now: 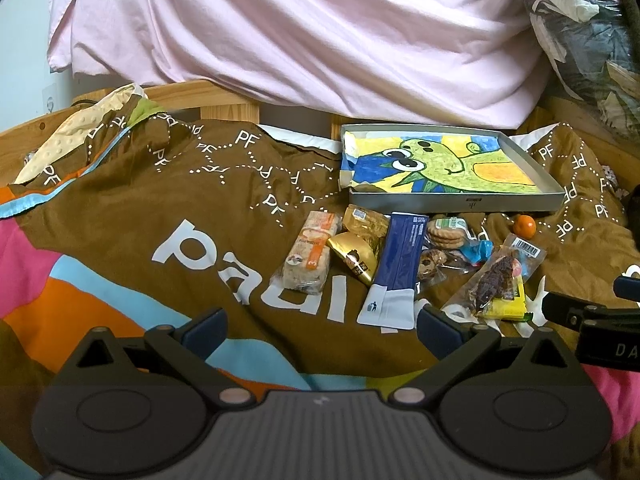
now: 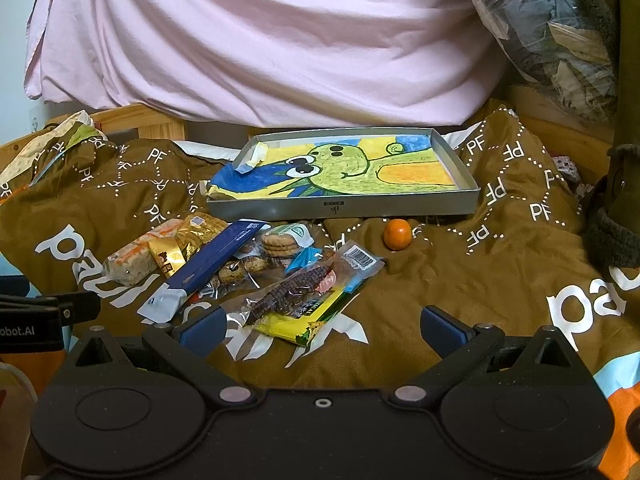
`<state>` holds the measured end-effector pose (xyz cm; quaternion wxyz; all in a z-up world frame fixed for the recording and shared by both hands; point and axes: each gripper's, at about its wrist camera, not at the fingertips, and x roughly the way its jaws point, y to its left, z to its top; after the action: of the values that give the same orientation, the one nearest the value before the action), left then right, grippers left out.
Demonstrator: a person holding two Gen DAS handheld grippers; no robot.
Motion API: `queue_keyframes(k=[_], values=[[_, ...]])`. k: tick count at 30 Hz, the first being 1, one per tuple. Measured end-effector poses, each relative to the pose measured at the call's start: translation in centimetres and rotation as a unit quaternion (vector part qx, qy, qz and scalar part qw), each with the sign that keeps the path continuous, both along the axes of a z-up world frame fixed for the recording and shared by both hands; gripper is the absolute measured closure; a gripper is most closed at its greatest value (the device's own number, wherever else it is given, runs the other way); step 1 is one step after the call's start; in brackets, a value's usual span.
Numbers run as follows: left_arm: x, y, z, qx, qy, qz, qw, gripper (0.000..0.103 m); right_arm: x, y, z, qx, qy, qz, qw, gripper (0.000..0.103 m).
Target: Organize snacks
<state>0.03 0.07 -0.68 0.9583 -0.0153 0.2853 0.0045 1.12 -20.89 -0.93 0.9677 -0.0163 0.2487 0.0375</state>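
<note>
Wrapped snacks (image 2: 240,264) lie heaped on the brown bedspread (image 2: 460,280), near of a shallow grey tray (image 2: 344,210) (cartoon-lined); one small orange (image 2: 397,234) sits apart, right.

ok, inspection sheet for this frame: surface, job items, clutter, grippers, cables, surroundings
Surface: brown printed duvet, rumpled, over a wooden bed frame.
Job's things: snack pile loose on the duvet, including a blue packet, biscuits, a gold wrapper and a yellow-green pack; a small orange fruit lies apart to the right. Grey tray behind the pile holds only a coloured drawing.
Clutter: patterned cloth at the far left.
Grippers: left gripper and right gripper both open, holding nothing, short of the pile.
Cables: nothing seen.
Surroundings: pink sheet hanging behind; clear bag of clothes at right.
</note>
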Motion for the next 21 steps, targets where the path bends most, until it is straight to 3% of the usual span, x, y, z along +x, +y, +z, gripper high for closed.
queue_keyframes(k=[13,21], values=[[1.6,0.3,0.5,-0.001,-0.013,-0.027,0.9996,0.000,1.6,-0.4,-0.6,-0.021,0.016,0.026,0.999,0.001],[4.9,-0.5,1.2,-0.023,-0.005,-0.127,0.9917,0.001,3.1,-0.7,-0.8,-0.044,0.024,0.088,0.995,0.001]])
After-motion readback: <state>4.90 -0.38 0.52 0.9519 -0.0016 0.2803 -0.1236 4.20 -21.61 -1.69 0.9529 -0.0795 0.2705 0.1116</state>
